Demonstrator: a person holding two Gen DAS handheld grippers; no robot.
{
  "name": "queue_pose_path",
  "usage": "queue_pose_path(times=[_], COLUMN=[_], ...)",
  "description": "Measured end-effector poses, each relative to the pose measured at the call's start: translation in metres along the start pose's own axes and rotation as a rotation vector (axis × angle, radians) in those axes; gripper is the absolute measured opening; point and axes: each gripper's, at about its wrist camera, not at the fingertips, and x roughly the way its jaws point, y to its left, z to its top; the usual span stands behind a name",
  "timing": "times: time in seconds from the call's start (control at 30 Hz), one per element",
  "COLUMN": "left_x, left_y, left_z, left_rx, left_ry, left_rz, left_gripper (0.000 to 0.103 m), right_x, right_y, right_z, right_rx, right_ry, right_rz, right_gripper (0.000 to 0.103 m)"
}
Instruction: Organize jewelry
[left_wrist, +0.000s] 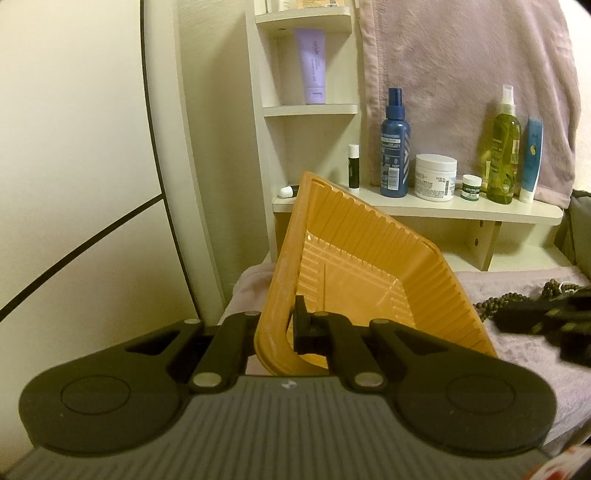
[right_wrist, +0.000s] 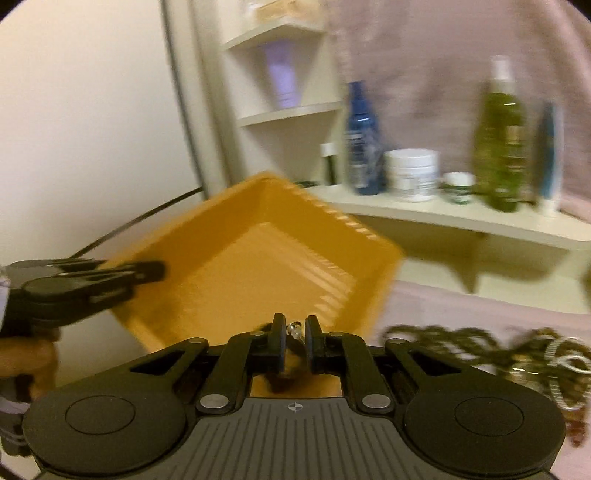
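Note:
My left gripper (left_wrist: 286, 325) is shut on the rim of an orange ribbed plastic tray (left_wrist: 354, 266) and holds it tilted above the pink cloth. In the right wrist view the tray (right_wrist: 258, 254) is ahead and to the left, with the left gripper (right_wrist: 147, 271) clamped on its left edge. My right gripper (right_wrist: 295, 339) is shut on a small clear-and-dark jewelry piece (right_wrist: 294, 328) just in front of the tray's near edge. A pile of dark beaded necklaces and silver chains (right_wrist: 517, 354) lies on the cloth to the right; it also shows in the left wrist view (left_wrist: 517, 299). The right wrist view is blurred.
A cream shelf (left_wrist: 417, 206) behind holds a blue spray bottle (left_wrist: 395, 147), a white jar (left_wrist: 436, 177), a small green jar (left_wrist: 471, 186), a green spray bottle (left_wrist: 503, 147) and a blue tube (left_wrist: 532, 158). A lilac tube (left_wrist: 312, 66) stands on an upper shelf. A pink towel (left_wrist: 461, 74) hangs behind.

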Motion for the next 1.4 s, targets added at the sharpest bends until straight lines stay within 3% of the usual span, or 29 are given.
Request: queue_pose_path(times=[0.27,0.3,0.4,0.43,0.53,0.7,0.97,1.13,1.4], left_x=[0.001,0.0,0.0,0.0,0.0,0.0,0.0,-0.001,-0.001], left_y=[0.001,0.001,0.001,0.001,0.002,0.002,0.001,0.0,0.001], left_z=[-0.001,-0.001,-0.001,-0.001,-0.001,-0.002,-0.001,0.0,0.0], left_rx=[-0.012,-0.013,-0.014,-0.013,-0.017,-0.019,-0.014,-0.011,-0.008], left_ry=[0.002,0.002,0.003,0.003,0.004,0.003,0.004,0.004,0.007], left_rz=[0.001,0.002,0.002,0.002,-0.001,-0.001,0.002,0.005,0.007], left_gripper=[0.005,0.005,0.005,0.005,0.005,0.005,0.005,0.005,0.005], right_x=[0.02,0.02,0.015,0.01,-0.007,-0.039,-0.083,-0.088,-0.07], right_y=[0.012,0.012,0.006,0.004,-0.006,-0.04,-0.115,-0.14,-0.152], right_z=[-0.008,-0.009,-0.01,-0.011,-0.013,-0.029,-0.068,-0.078,-0.083], right_rx=[-0.013,-0.008,0.005,0.007,0.01,0.05,0.19,0.19,0.148], right_ry=[0.05,0.053,0.041,0.028,-0.003,-0.036,-0.021,0.013,0.069], right_rz=[0.07,0.082,0.067,0.053,-0.021,-0.24,-0.542,-0.607,-0.609], right_gripper=[0.011,0.014,0.043,0.044,0.044,0.044,0.044,0.021,0.017])
